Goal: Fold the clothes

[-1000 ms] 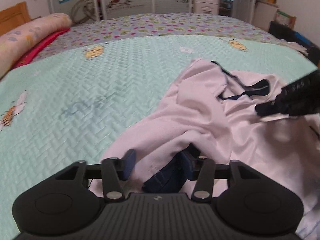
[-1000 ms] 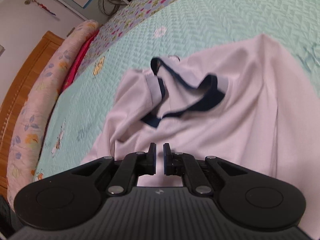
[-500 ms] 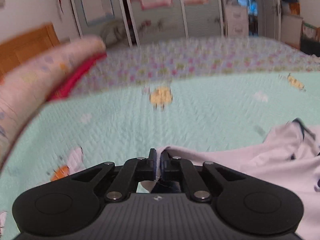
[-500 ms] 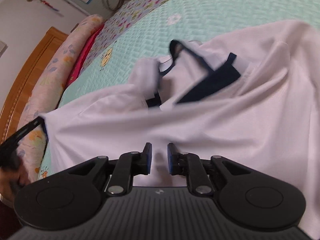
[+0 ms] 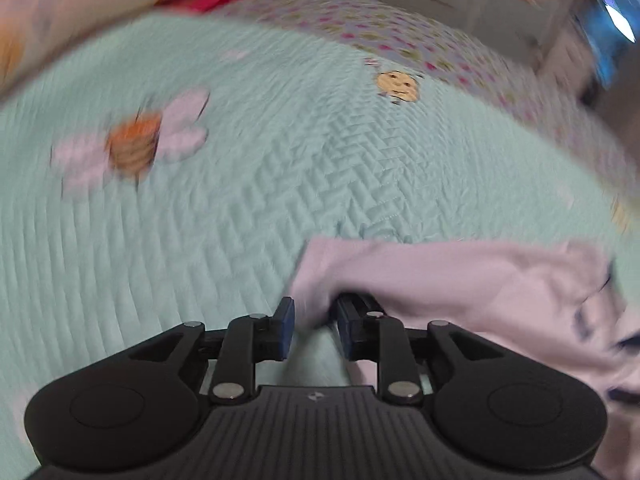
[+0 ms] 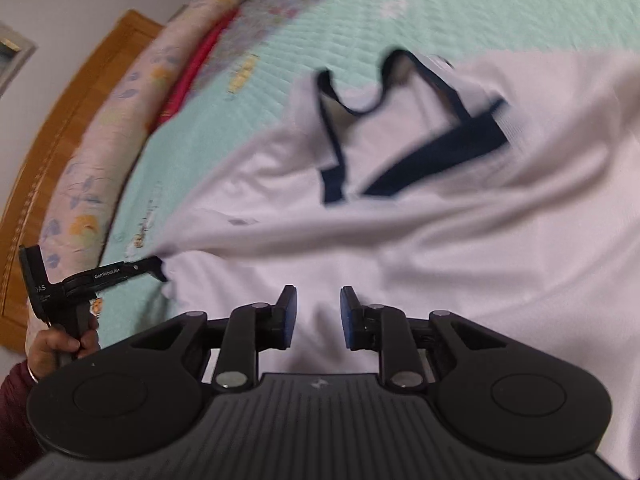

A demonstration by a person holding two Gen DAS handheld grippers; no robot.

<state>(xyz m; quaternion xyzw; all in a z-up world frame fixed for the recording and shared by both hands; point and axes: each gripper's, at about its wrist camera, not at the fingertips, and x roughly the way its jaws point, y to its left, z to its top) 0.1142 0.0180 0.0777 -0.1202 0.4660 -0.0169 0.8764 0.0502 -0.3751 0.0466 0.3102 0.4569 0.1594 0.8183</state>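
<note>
A white shirt point(image 6: 440, 260) with a navy collar point(image 6: 440, 152) lies spread on the mint quilt point(image 6: 500, 12). My right gripper point(image 6: 318, 316) hovers open just above the shirt's body, with nothing between its pads. In the left wrist view, which is blurred, my left gripper point(image 5: 315, 328) has its jaws apart and a corner of the shirt point(image 5: 460, 280) bunched between them. In the right wrist view the left gripper point(image 6: 158, 270) appears at the far left, its tip at the shirt's stretched-out corner, held by a hand point(image 6: 60, 344).
The mint quilt point(image 5: 280, 160) with a bee patch point(image 5: 132, 144) stretches ahead of the left gripper. A long floral bolster point(image 6: 120, 132) and a wooden headboard point(image 6: 60, 140) border the bed's far side, and furniture stands beyond the bed.
The left gripper pulled the shirt's corner out to the left and its jaws have now parted. The right gripper went from shut to open. The shirt now lies flatter.
</note>
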